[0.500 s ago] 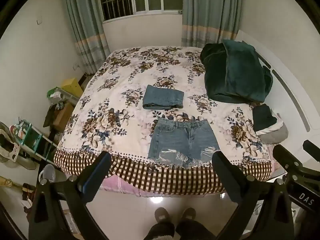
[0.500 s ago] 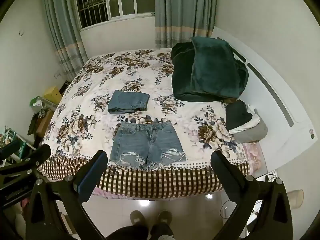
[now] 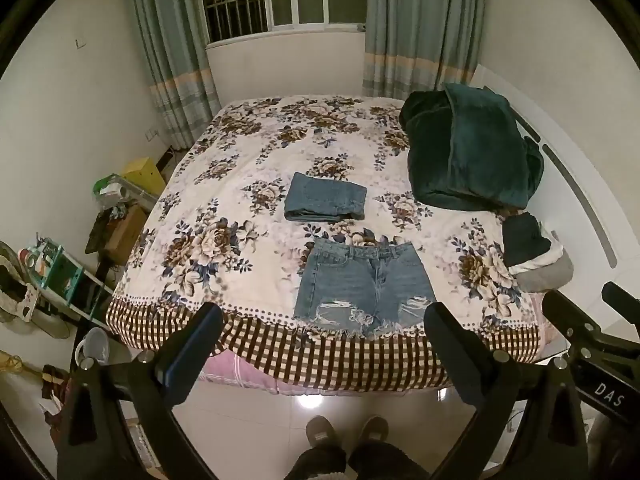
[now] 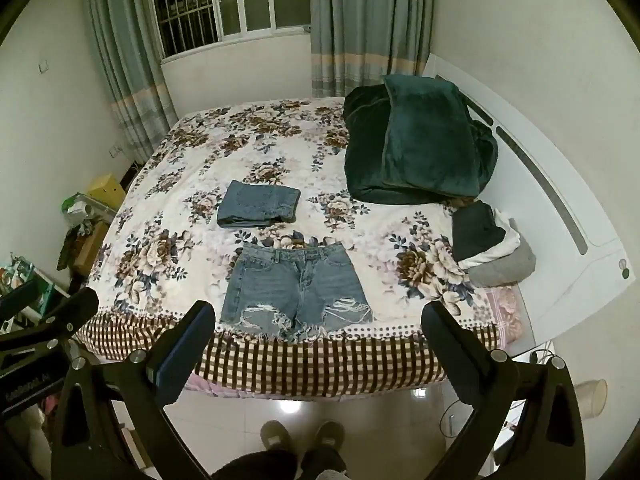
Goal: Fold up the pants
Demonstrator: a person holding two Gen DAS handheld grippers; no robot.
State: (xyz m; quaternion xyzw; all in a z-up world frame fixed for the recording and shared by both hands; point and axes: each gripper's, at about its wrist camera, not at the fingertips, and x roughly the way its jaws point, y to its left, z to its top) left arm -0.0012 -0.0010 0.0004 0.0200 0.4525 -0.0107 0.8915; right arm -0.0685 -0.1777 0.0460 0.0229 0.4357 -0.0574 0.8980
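Note:
Blue denim shorts (image 3: 362, 286) with frayed hems lie flat and unfolded at the near edge of the floral bed (image 3: 224, 216); they also show in the right wrist view (image 4: 294, 292). A folded denim garment (image 3: 325, 198) lies just beyond them, also in the right wrist view (image 4: 259, 205). My left gripper (image 3: 322, 340) is open and empty, held in the air short of the bed. My right gripper (image 4: 316, 338) is open and empty, also short of the bed.
A dark green blanket (image 3: 468, 152) is heaped at the far right of the bed. A small pile of dark, white and grey clothes (image 3: 534, 254) lies near the white headboard (image 3: 580, 200). Cluttered shelves (image 3: 60, 272) stand left. The person's feet (image 3: 346, 434) are on the tiled floor.

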